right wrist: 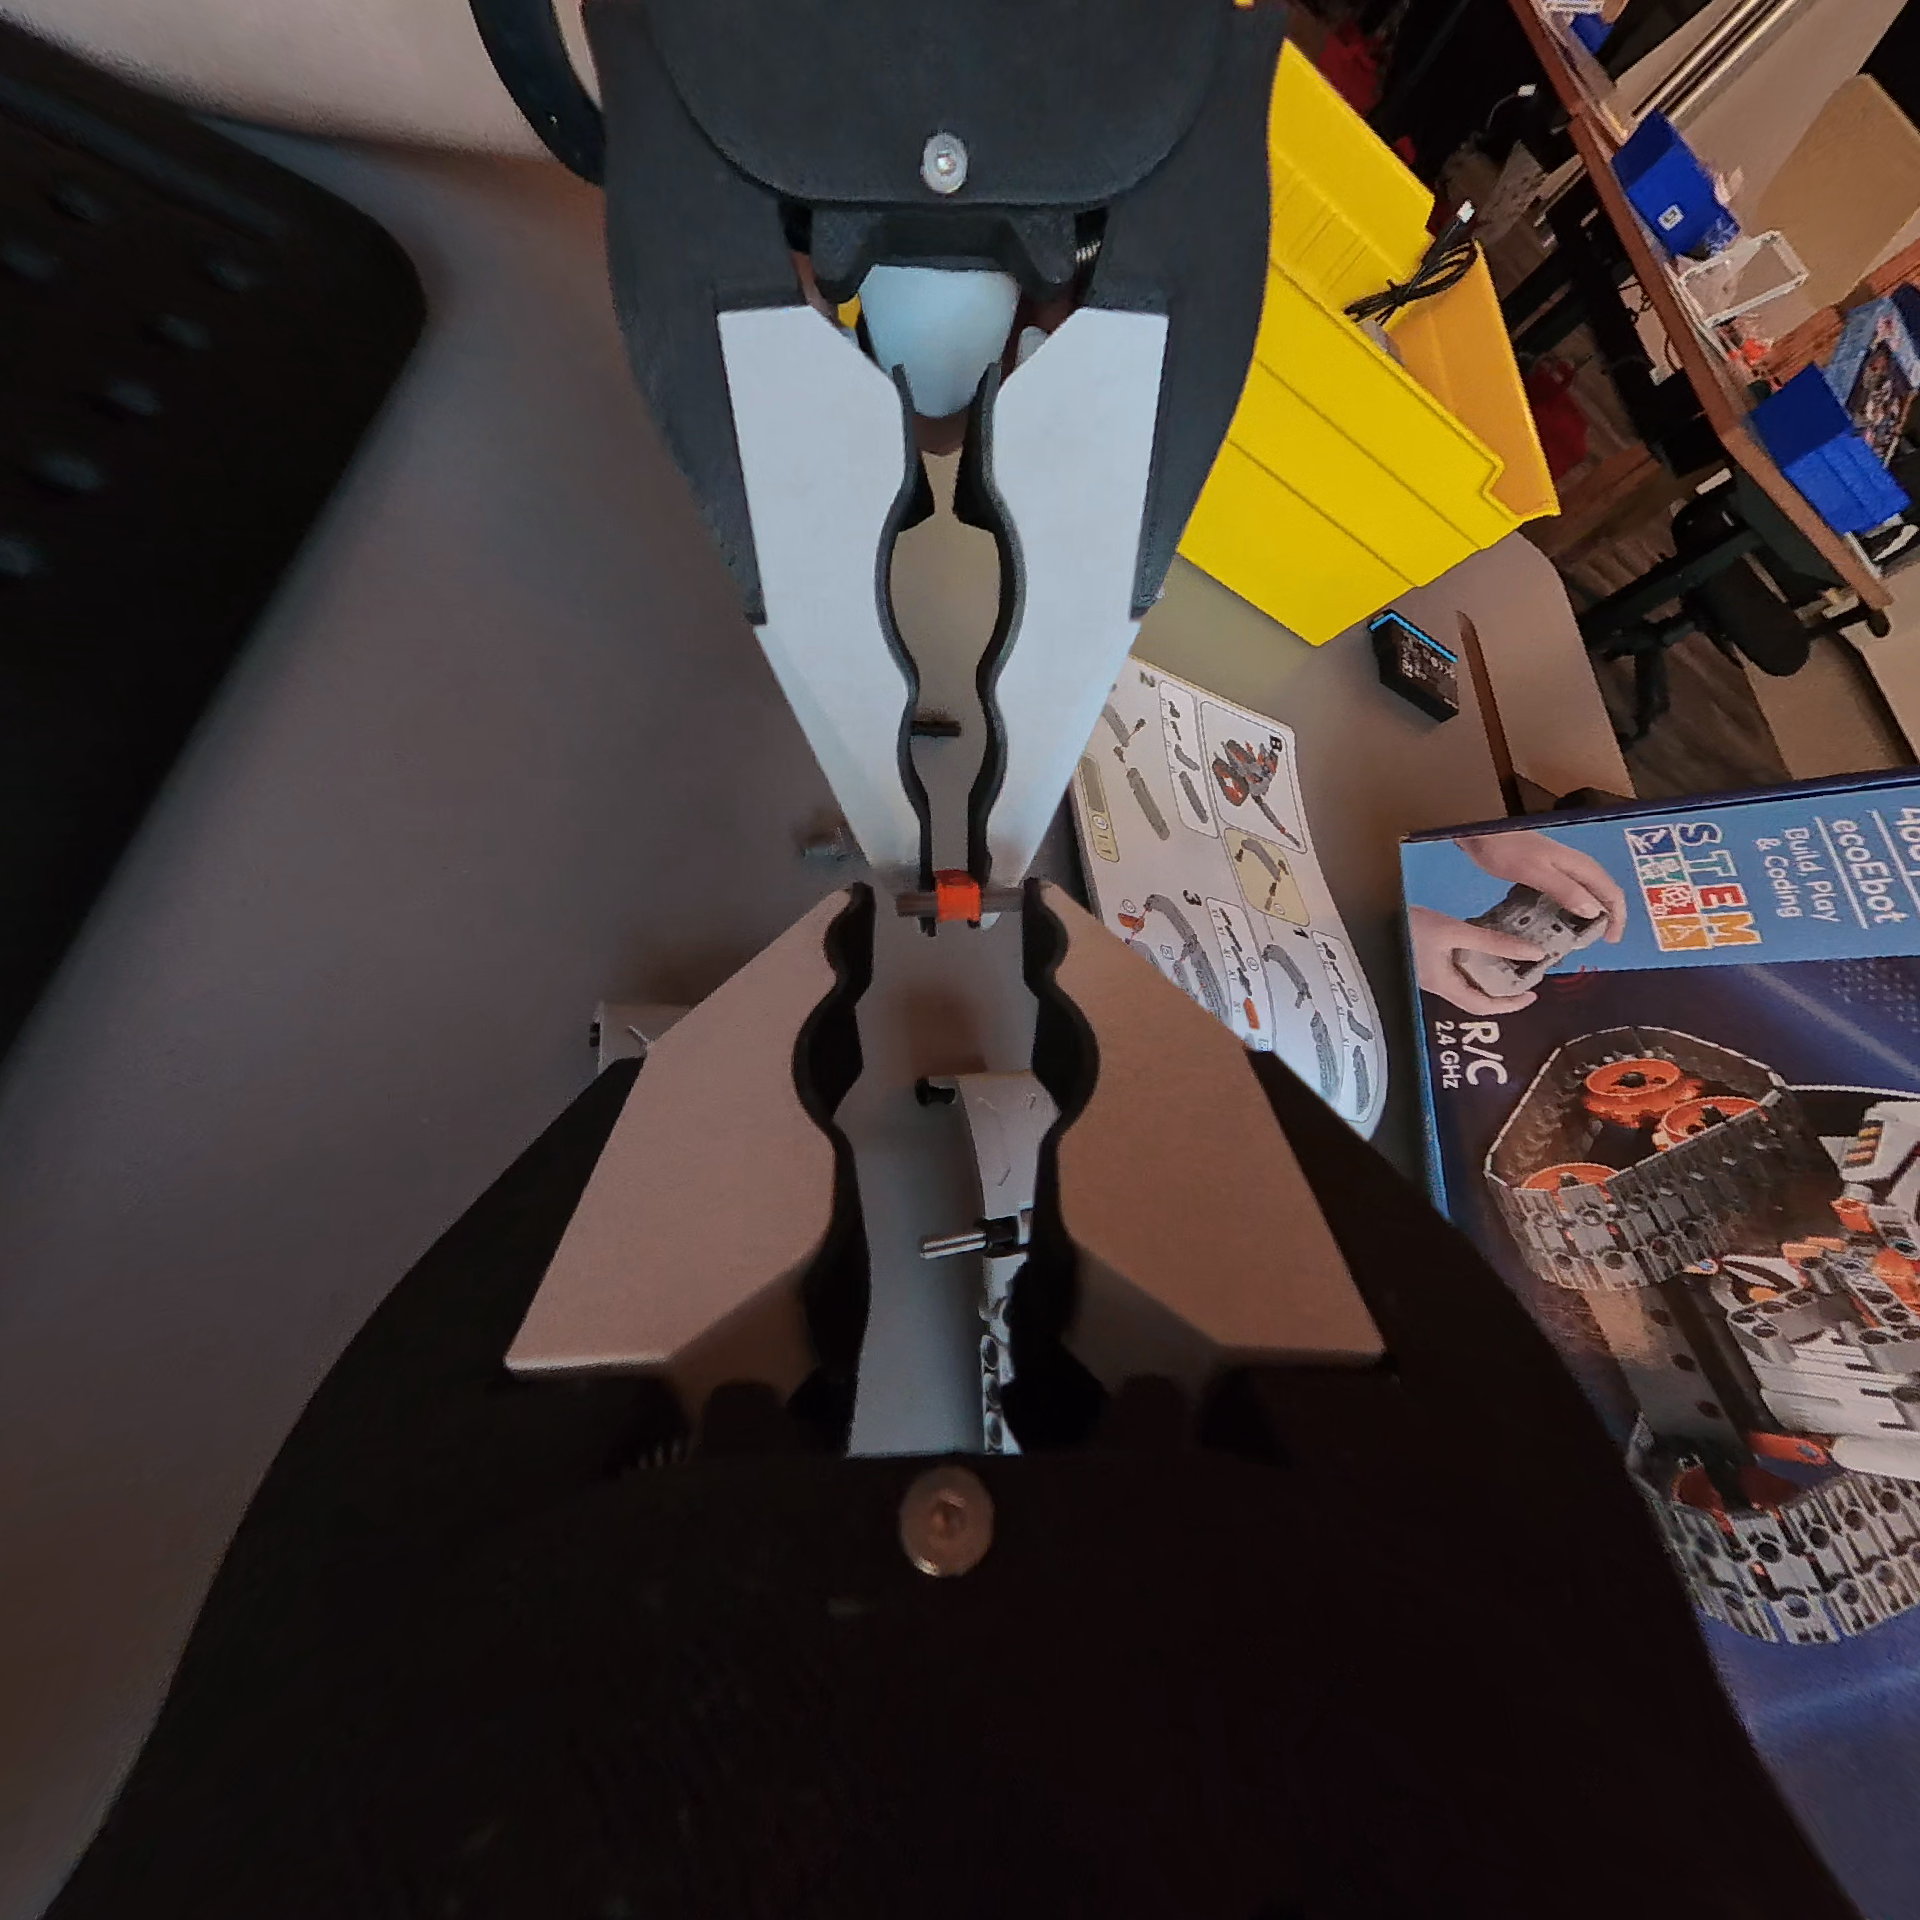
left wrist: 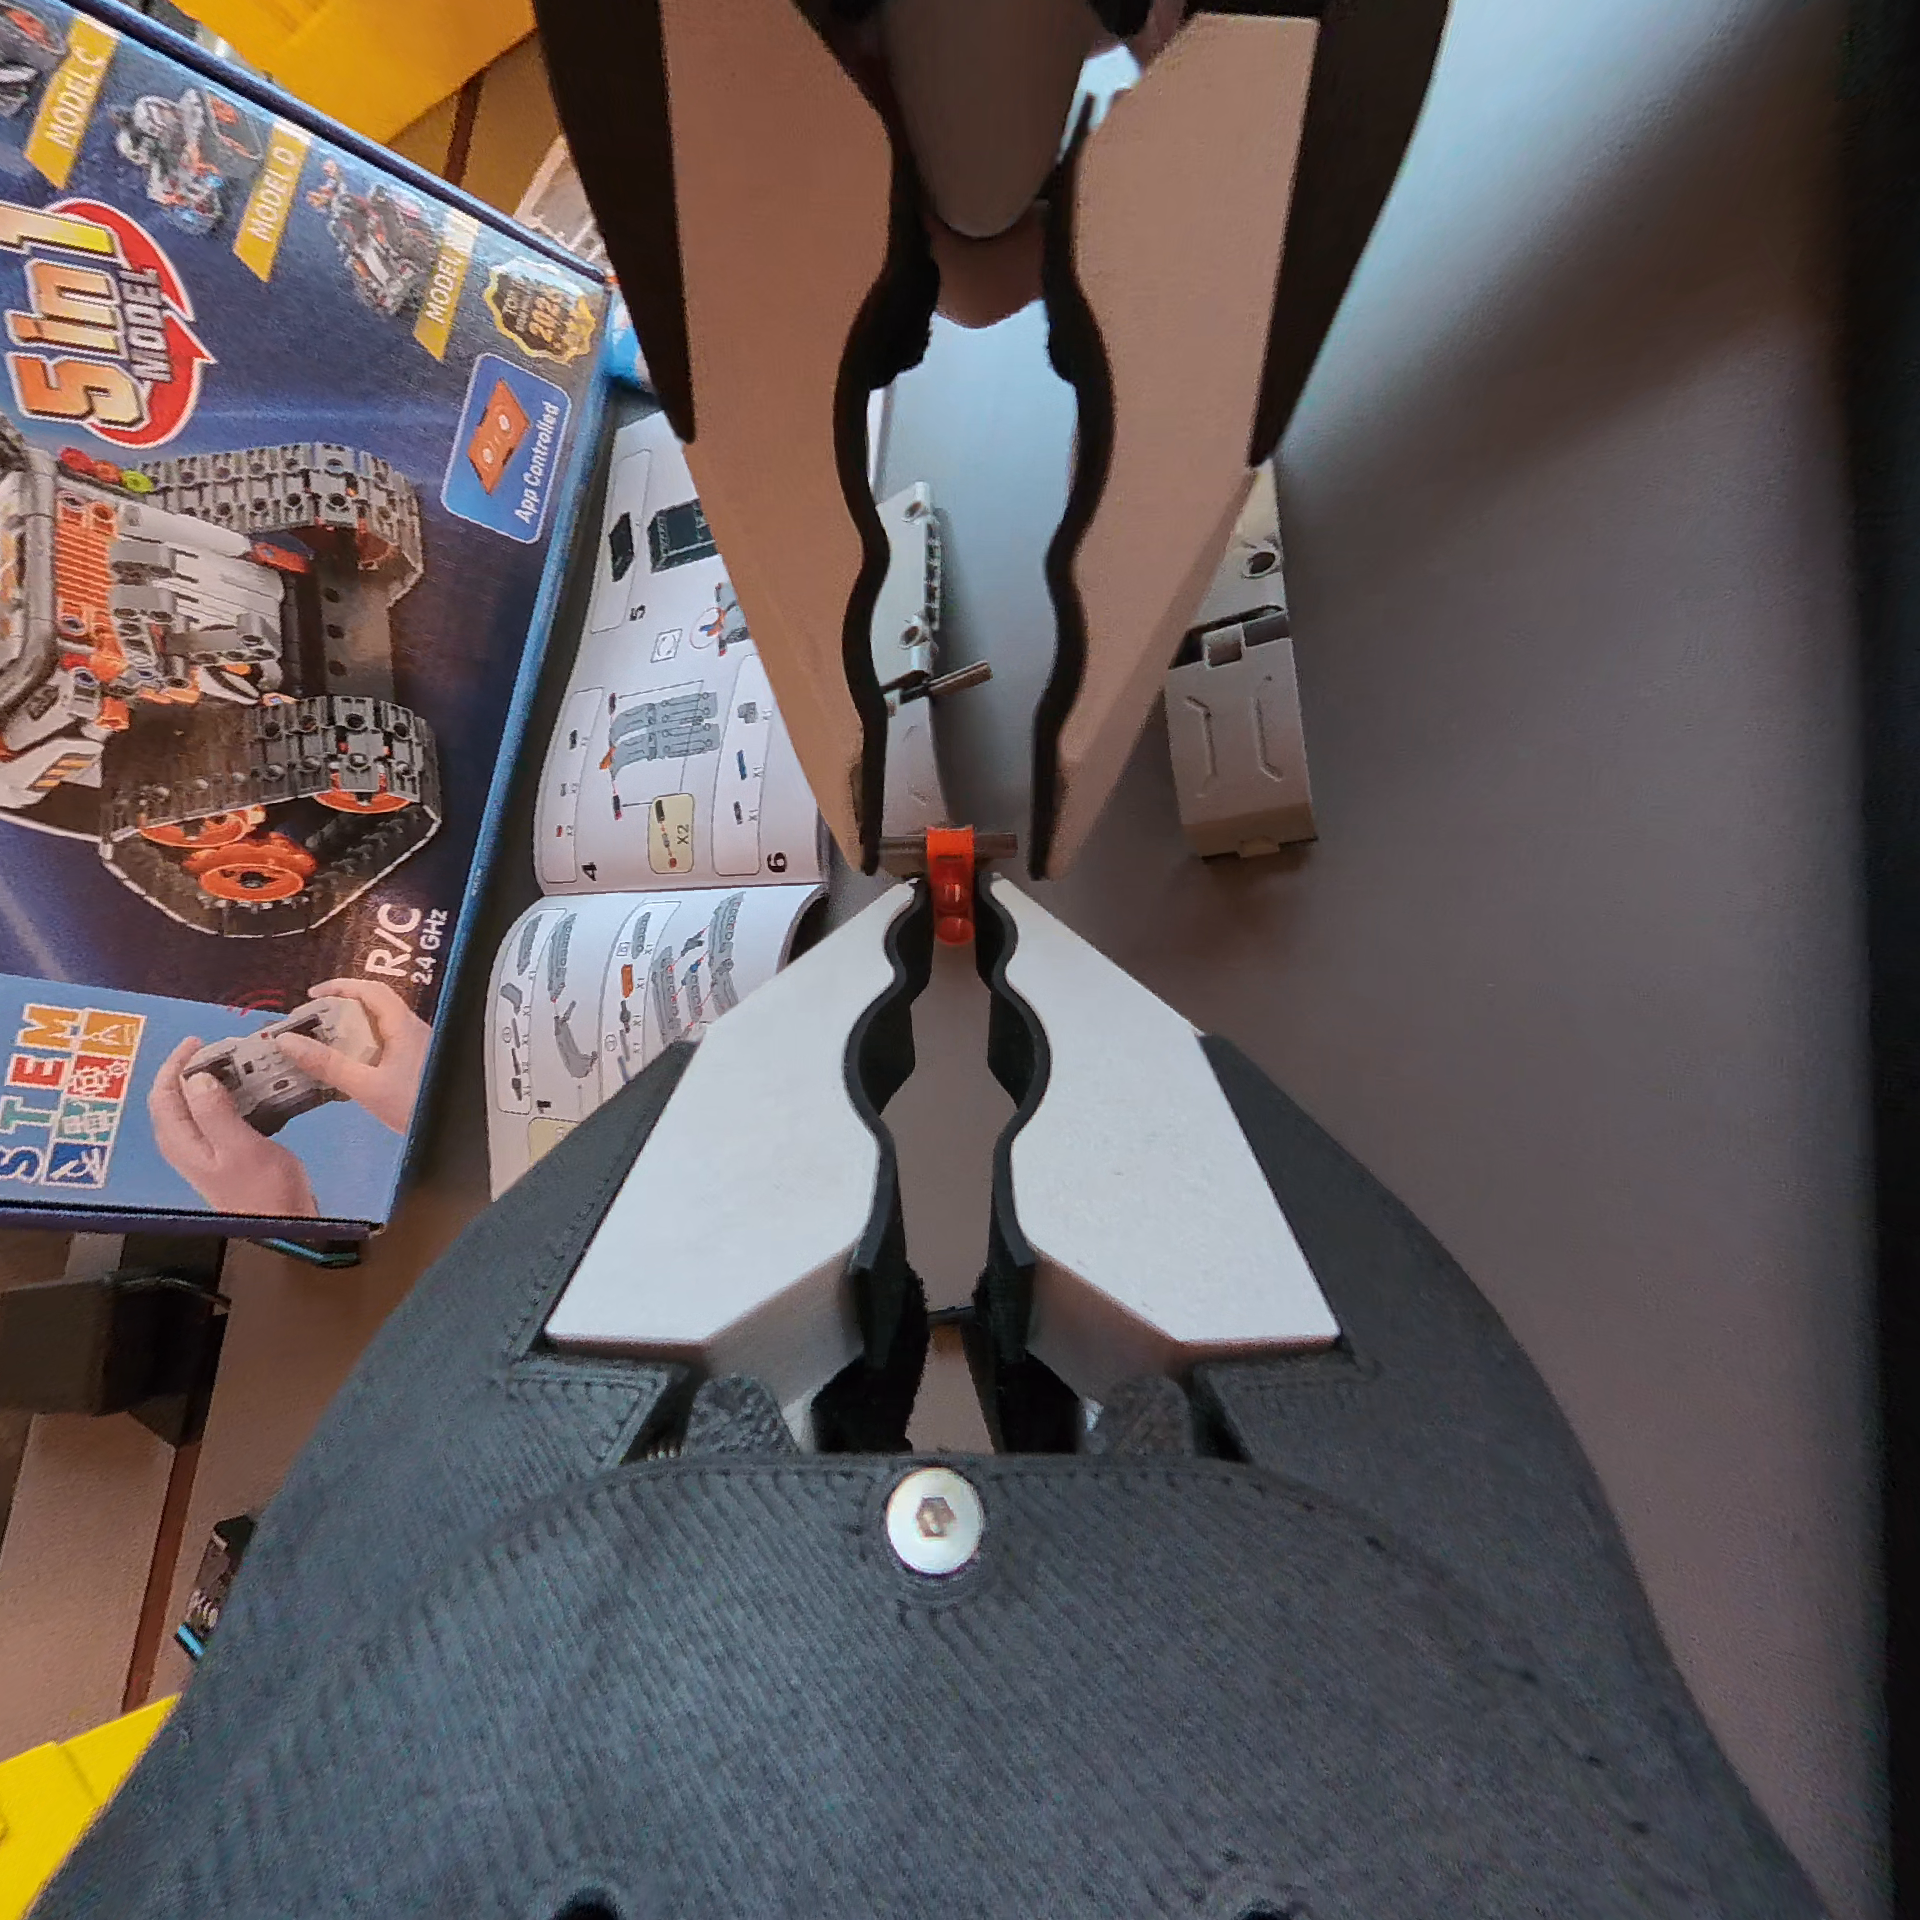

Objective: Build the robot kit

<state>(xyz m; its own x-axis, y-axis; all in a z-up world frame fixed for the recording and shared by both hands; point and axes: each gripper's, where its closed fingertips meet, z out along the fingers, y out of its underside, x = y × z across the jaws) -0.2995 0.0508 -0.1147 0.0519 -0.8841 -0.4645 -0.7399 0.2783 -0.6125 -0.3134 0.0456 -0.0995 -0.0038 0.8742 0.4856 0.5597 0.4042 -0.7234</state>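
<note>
My left gripper (left wrist: 953, 896) is shut on a small orange connector (left wrist: 951, 914) and holds it above the grey table (left wrist: 1507, 935). A short dark grey axle (left wrist: 1003, 844) runs crosswise through the connector. My right gripper (right wrist: 945, 899) faces the left one tip to tip. It is open, with one fingertip at each end of the axle (right wrist: 914, 904), and a small gap shows at the left end. In the right wrist view the left gripper (right wrist: 953, 878) comes in from the top, holding the orange connector (right wrist: 956, 896).
A grey beam with a pin (left wrist: 920, 613) and a grey block part (left wrist: 1236, 727) lie on the table below. An open instruction booklet (left wrist: 665, 727) and a blue toy box (left wrist: 260, 623) lie to one side. A yellow bin (right wrist: 1351, 416) stands behind them, and a black object (right wrist: 156, 468) is on the other side. My left and right fingertips are right by each other. The black object (right wrist: 156, 468) is about 15 centimetres from both grippers' fingertips.
</note>
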